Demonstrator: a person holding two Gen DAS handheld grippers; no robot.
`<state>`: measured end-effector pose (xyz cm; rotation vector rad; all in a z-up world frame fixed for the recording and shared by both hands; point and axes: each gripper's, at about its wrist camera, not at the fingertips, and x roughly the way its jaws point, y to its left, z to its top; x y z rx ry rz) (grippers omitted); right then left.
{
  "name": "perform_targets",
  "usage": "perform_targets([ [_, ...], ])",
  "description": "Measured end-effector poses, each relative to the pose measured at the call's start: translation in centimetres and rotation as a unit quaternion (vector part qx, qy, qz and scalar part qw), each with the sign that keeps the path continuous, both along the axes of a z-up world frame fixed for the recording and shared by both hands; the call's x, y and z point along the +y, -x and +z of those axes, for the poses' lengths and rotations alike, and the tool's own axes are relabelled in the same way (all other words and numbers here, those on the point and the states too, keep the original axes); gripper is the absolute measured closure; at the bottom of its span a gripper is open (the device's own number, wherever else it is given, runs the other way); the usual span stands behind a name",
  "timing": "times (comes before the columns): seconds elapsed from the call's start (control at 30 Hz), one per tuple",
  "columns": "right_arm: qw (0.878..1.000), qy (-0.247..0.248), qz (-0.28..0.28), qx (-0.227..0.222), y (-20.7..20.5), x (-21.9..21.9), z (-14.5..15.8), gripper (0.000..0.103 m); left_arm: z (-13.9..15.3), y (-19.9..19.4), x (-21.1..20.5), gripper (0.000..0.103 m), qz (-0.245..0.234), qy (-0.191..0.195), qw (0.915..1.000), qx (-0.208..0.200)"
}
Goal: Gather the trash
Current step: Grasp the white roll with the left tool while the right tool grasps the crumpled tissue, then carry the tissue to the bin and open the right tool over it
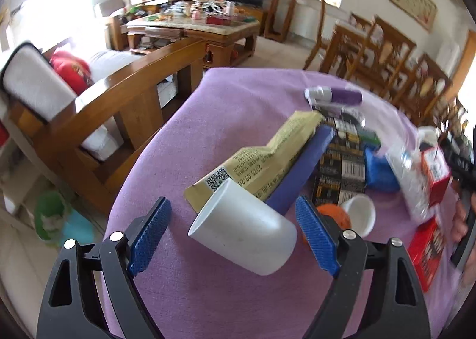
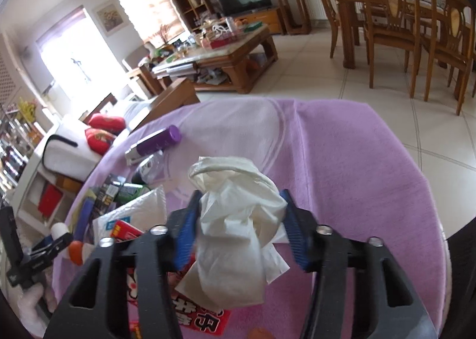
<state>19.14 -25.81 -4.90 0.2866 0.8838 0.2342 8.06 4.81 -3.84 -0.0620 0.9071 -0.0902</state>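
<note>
A white paper cup (image 1: 244,232) lies on its side on the purple tablecloth (image 1: 184,136), mouth toward the left. My left gripper (image 1: 232,205) straddles it, open, with a gap between the left pad (image 1: 151,232) and the cup. In the right wrist view my right gripper (image 2: 241,194) is shut on a crumpled white tissue (image 2: 235,237), which bulges above and below the blue pads. More trash lies beyond the cup: a yellow wrapper (image 1: 267,148), a long blue box (image 1: 300,172), a black printed pack (image 1: 342,166) and a purple bottle (image 1: 336,95).
A small white cup (image 1: 358,214), an orange ball (image 1: 333,215), a clear plastic bag (image 1: 410,178) and red boxes (image 1: 434,172) crowd the table's right side. A red printed wrapper (image 2: 193,315) lies under the tissue. A wooden sofa frame (image 1: 119,101) stands left of the table, with a green bin (image 1: 49,217) on the floor.
</note>
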Motion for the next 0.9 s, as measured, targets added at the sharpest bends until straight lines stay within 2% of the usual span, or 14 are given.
perform_targets([
  [0.03,1.0,0.001,0.001,-0.001,0.1,0.2,-0.1,0.077,0.0,0.0,0.0,0.028,-0.004,-0.007,1.0,0.001],
  [0.07,1.0,0.002,0.002,-0.002,0.5,0.2,-0.2,0.086,0.1,0.1,0.2,0.034,-0.005,-0.02,0.9998,0.0],
  [0.1,1.0,0.0,0.002,-0.006,0.9,0.1,-0.3,0.091,0.1,0.1,0.4,0.045,-0.001,-0.026,0.9997,-0.001],
  [0.13,1.0,-0.002,0.001,-0.011,1.4,0.0,-0.2,0.092,0.2,0.4,1.0,0.051,0.004,-0.025,0.9997,-0.003],
  [0.3,0.999,-0.008,-0.005,-0.051,3.5,-0.3,1.8,0.097,0.4,0.9,1.2,0.051,-0.028,-0.029,0.9992,-0.008],
  [0.43,0.997,-0.021,-0.006,-0.076,5.5,-0.9,3.5,0.097,1.3,2.4,1.8,0.051,-0.049,0.02,0.9978,-0.04],
  [0.6,0.993,-0.041,-0.002,-0.109,8.3,-1.3,6.0,0.097,3.1,5.1,1.8,0.051,-0.081,0.071,0.9904,-0.087],
  [0.7,0.99,-0.058,0.006,-0.126,10.1,-1.5,7.5,0.097,4.4,6.1,0.7,0.051,-0.1,0.085,0.9859,-0.104],
  [0.9,0.986,-0.077,0.027,-0.148,13.7,-2.0,9.6,0.097,7.0,8.4,-3.8,0.051,-0.155,0.101,0.9714,-0.149],
])
